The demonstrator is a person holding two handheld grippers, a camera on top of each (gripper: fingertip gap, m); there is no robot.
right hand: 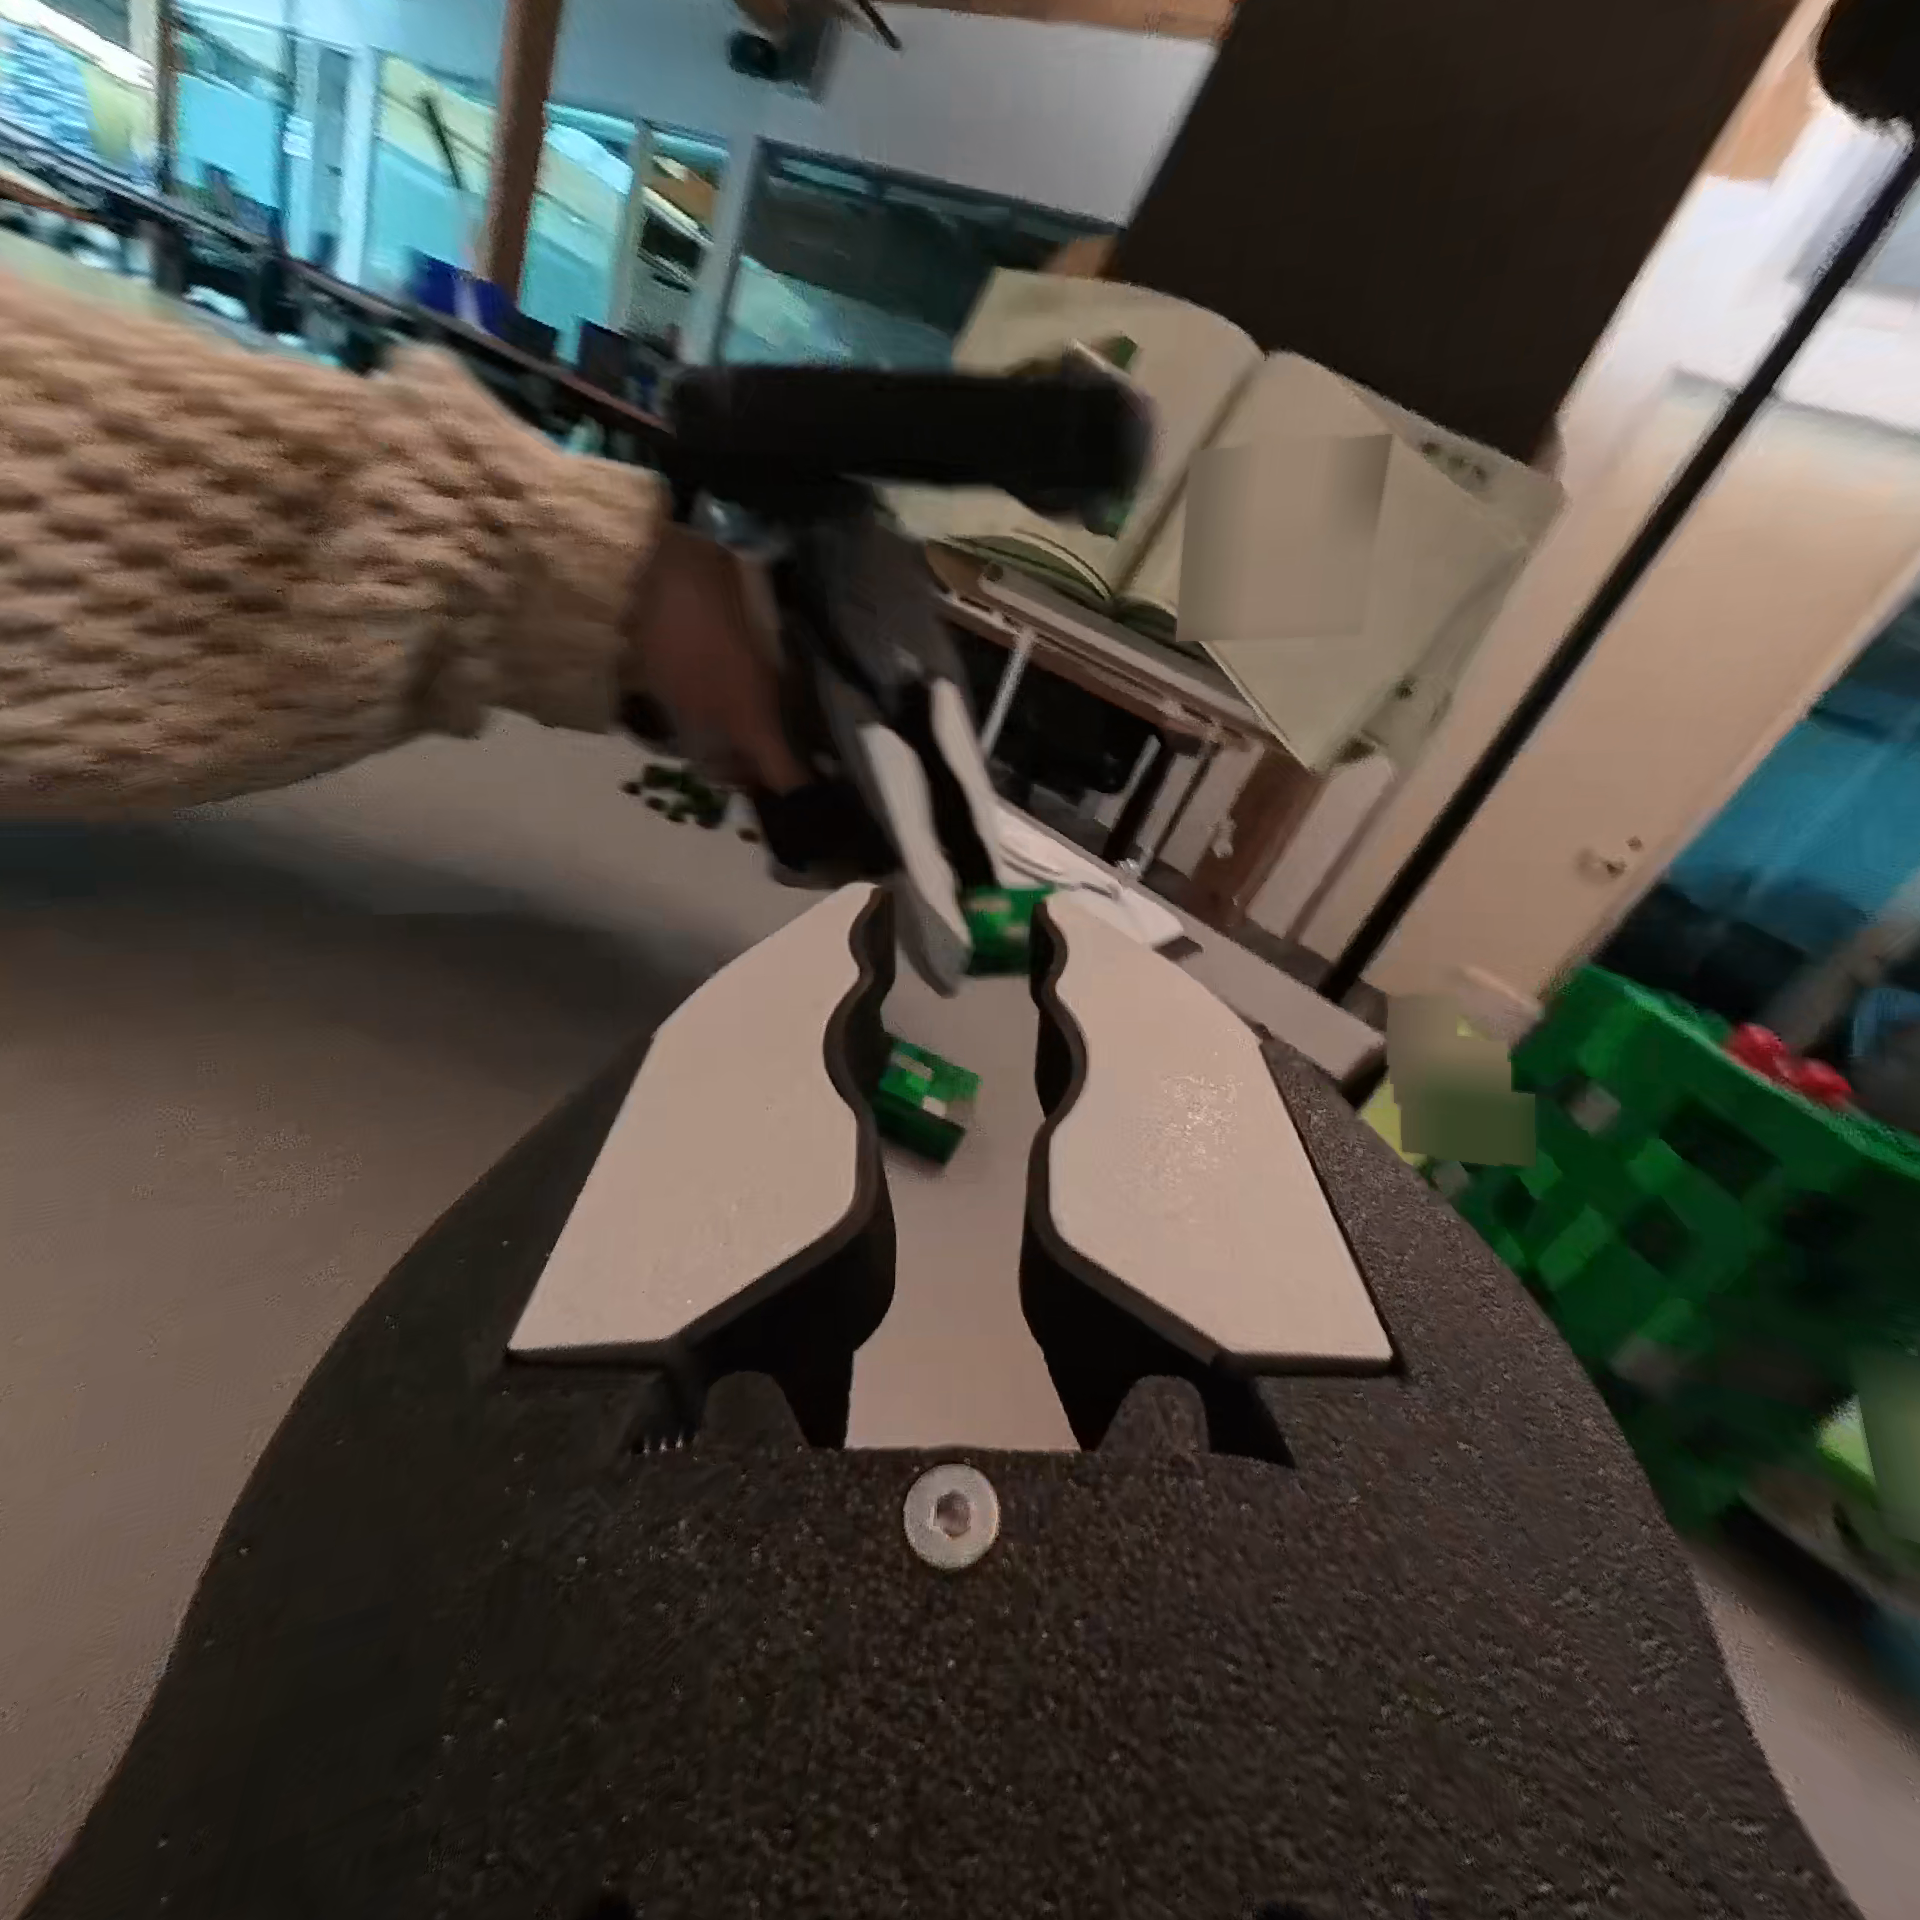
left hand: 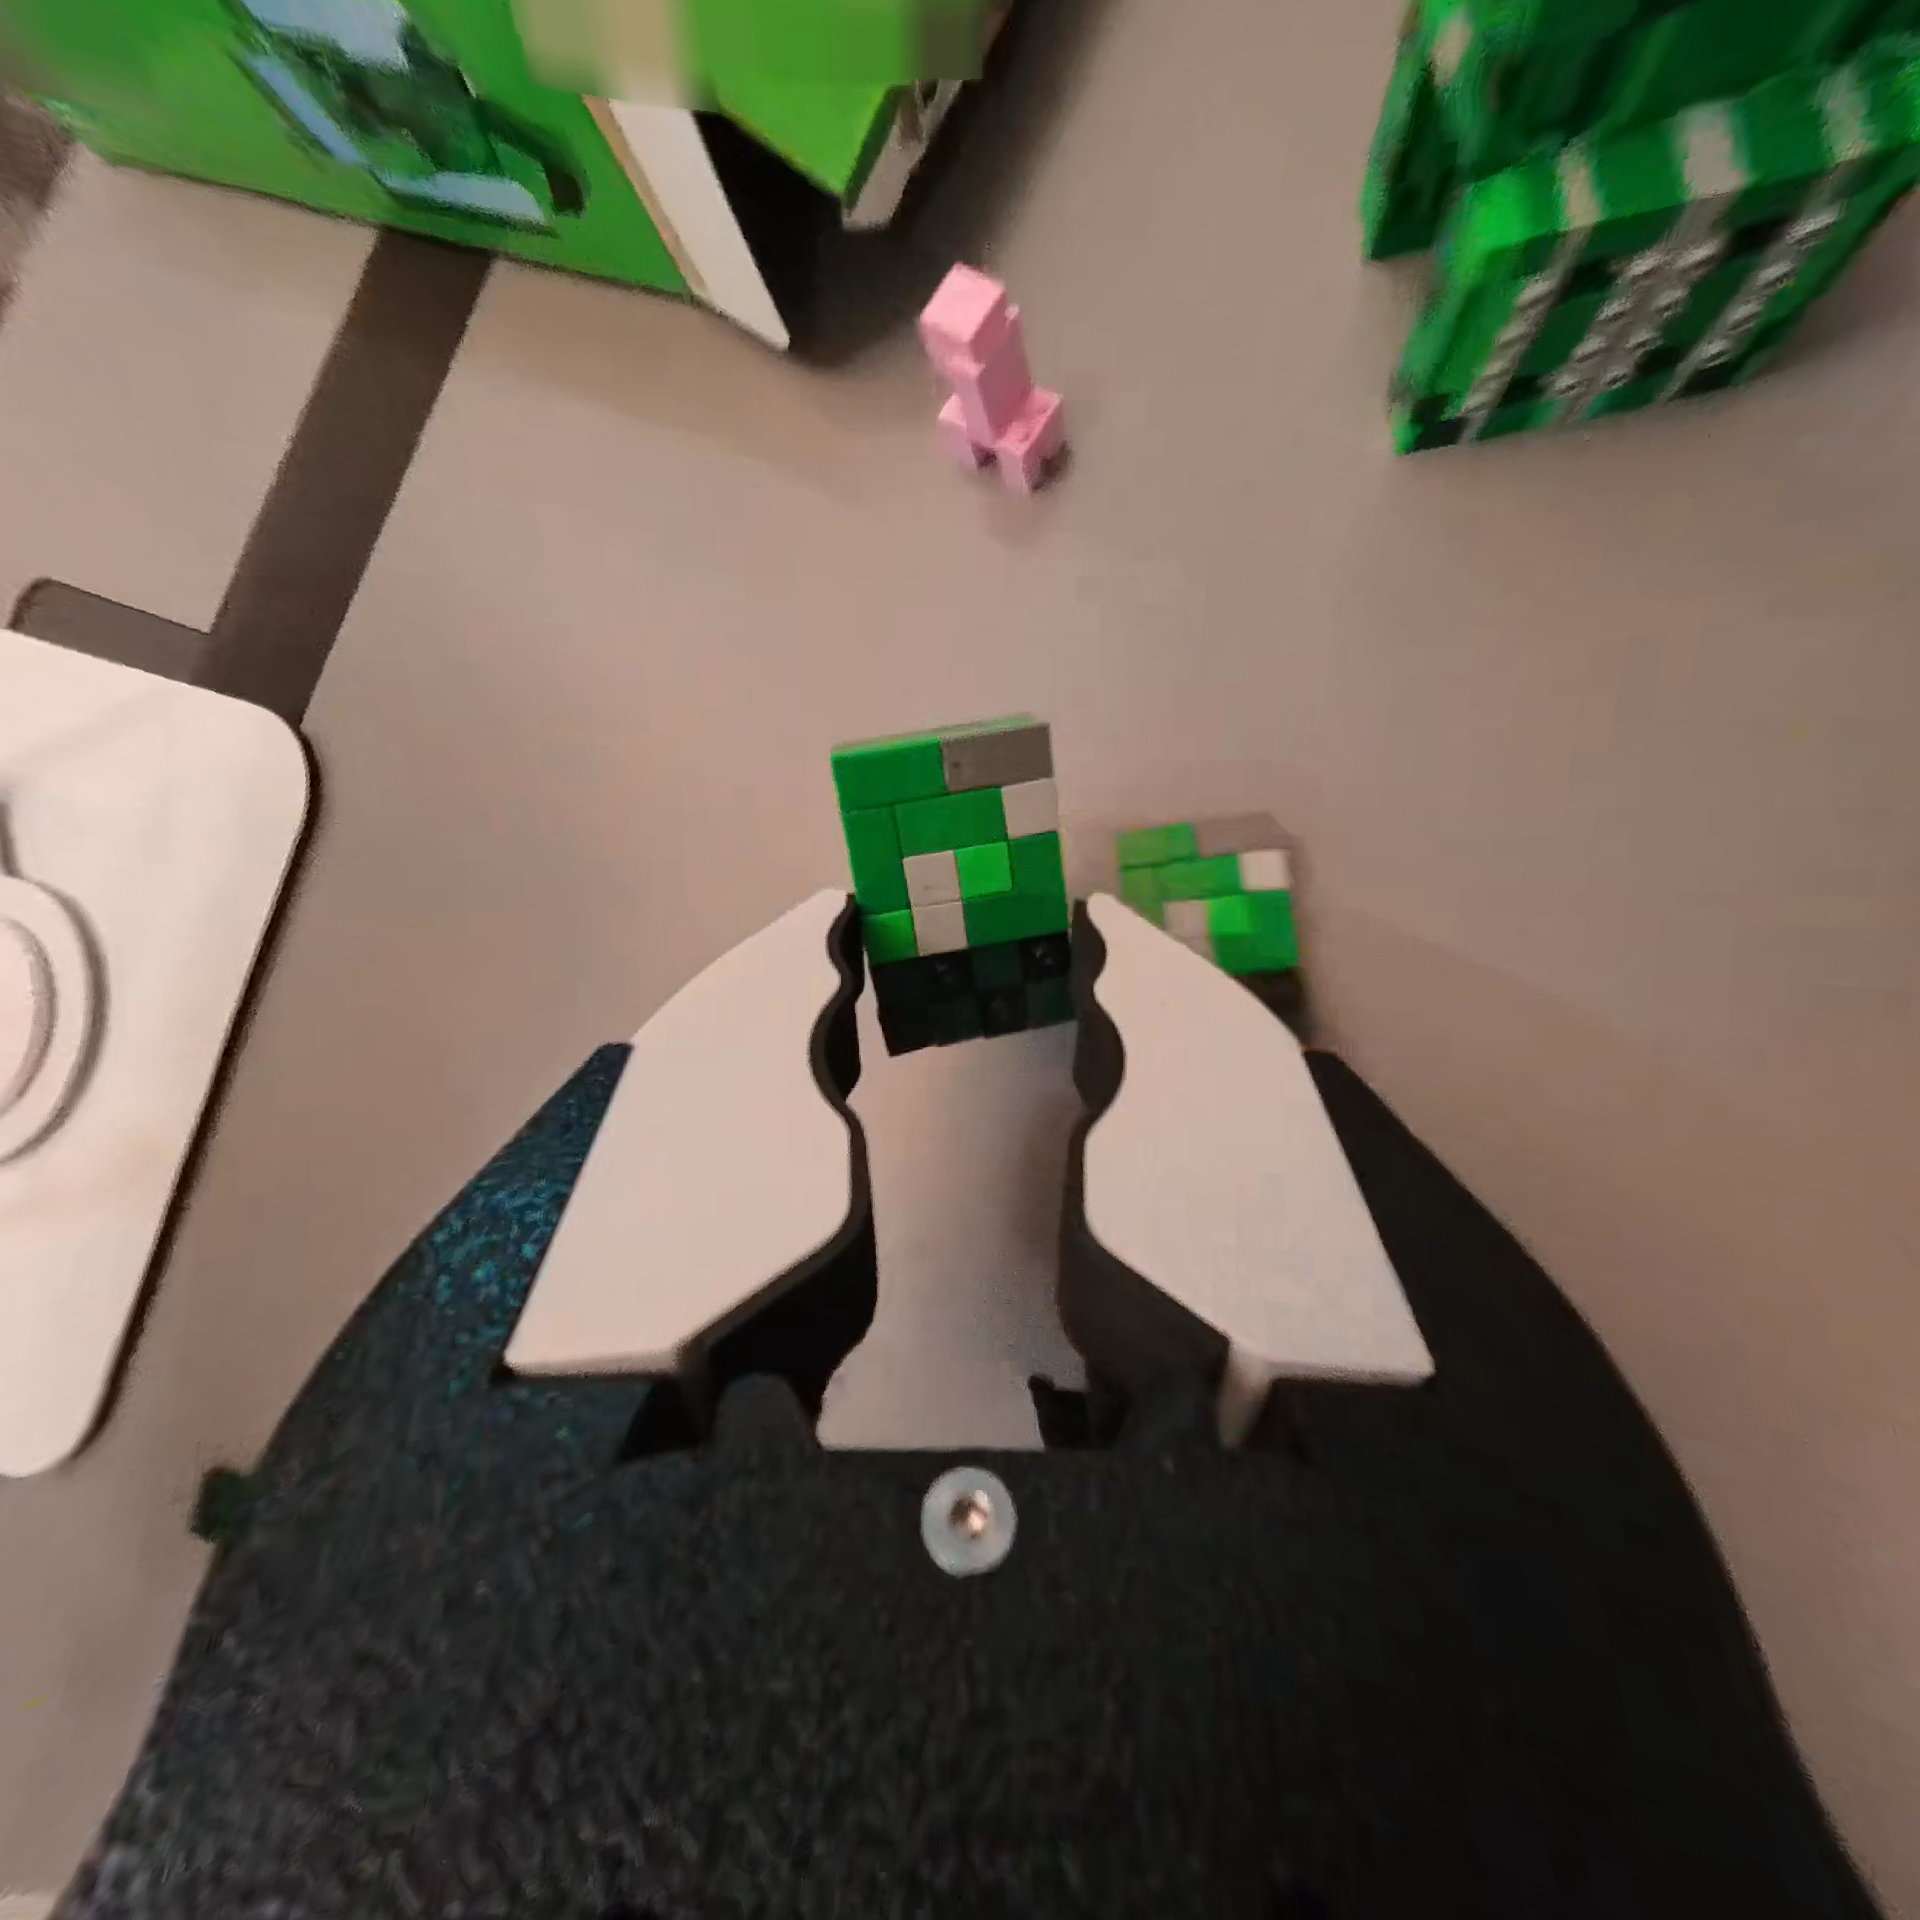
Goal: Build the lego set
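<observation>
A grey surface (left hand: pixel 644 644) carries a large green brick build (left hand: pixel 1621 260) at its far right corner. Mid-surface, the left gripper (left hand: pixel 971 961) has its fingers closed on the dark base of a green leg block (left hand: pixel 951 883); a twin block (left hand: pixel 1216 894) lies just beside. The right gripper (right hand: pixel 956 935) hovers parted, empty. Best to grip squarely and lift straight toward the build.
</observation>
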